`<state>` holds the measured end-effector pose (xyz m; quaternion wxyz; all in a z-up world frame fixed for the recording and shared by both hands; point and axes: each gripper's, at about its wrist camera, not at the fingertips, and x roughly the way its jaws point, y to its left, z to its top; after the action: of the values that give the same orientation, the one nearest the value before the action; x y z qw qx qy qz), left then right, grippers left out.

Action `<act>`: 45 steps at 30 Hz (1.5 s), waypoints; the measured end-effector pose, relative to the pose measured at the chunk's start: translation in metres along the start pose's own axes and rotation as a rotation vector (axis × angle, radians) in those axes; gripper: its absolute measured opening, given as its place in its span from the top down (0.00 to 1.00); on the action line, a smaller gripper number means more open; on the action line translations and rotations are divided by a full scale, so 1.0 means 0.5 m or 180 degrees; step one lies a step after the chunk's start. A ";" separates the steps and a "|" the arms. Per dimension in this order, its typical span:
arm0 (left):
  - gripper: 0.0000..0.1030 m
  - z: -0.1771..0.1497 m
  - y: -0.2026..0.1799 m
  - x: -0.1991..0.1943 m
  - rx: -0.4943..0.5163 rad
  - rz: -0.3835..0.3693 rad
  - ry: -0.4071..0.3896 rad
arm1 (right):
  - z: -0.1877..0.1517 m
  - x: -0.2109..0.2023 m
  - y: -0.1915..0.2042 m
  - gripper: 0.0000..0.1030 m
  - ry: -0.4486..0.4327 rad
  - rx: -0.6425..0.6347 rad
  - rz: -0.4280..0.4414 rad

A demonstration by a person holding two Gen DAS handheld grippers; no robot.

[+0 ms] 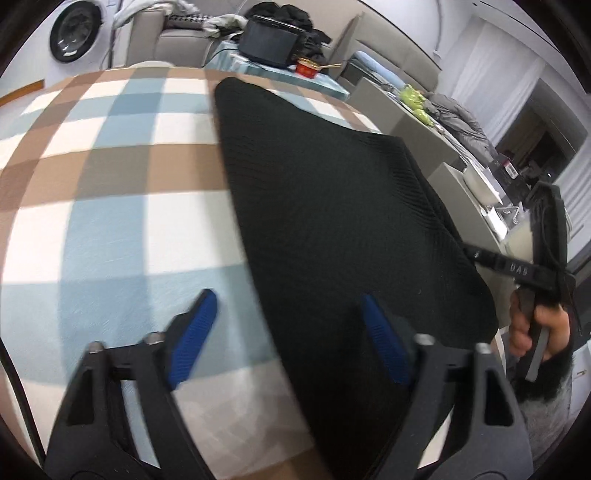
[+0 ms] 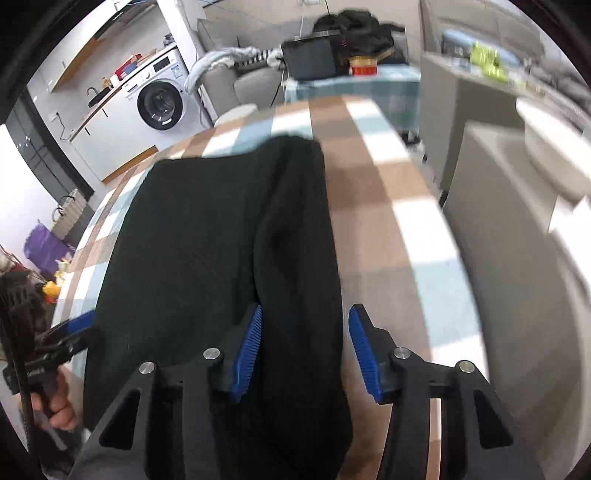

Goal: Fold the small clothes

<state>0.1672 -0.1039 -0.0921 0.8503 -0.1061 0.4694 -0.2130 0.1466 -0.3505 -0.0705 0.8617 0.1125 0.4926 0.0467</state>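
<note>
A black knit garment (image 1: 332,206) lies flat on a checked tablecloth (image 1: 110,166), running away from me. My left gripper (image 1: 291,332) is open, its blue pads straddling the garment's left near edge. In the right wrist view the garment (image 2: 192,240) has a fold ridge along its right side. My right gripper (image 2: 304,350) is open, its jaws on either side of that right edge. The right gripper and the hand on it also show in the left wrist view (image 1: 480,254), at the garment's right edge. The left gripper also shows in the right wrist view (image 2: 79,328).
The tablecloth (image 2: 369,206) covers the table. Beyond it stand a black box (image 1: 271,44), a red bowl (image 1: 307,67), a sofa with dark clothes (image 2: 362,26) and a washing machine (image 2: 160,103). Grey cabinets (image 2: 498,206) line the right side.
</note>
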 end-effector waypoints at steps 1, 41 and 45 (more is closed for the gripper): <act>0.48 0.005 -0.008 0.006 0.0023 0.0040 -0.0023 | -0.007 0.005 -0.002 0.54 0.0026 0.0017 0.0075; 0.36 -0.028 0.115 -0.166 -0.0245 0.0931 -0.0508 | -0.034 0.001 0.247 0.60 -0.0006 -0.0493 0.1125; 0.32 -0.035 0.091 -0.171 -0.0176 0.0895 -0.0496 | -0.042 0.054 0.275 0.71 0.0207 -0.0547 0.1109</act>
<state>0.1242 -0.0238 -0.0542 0.9023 -0.0789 0.4179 -0.0701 0.1463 -0.2089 -0.0704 0.8307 0.1205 0.4873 0.2407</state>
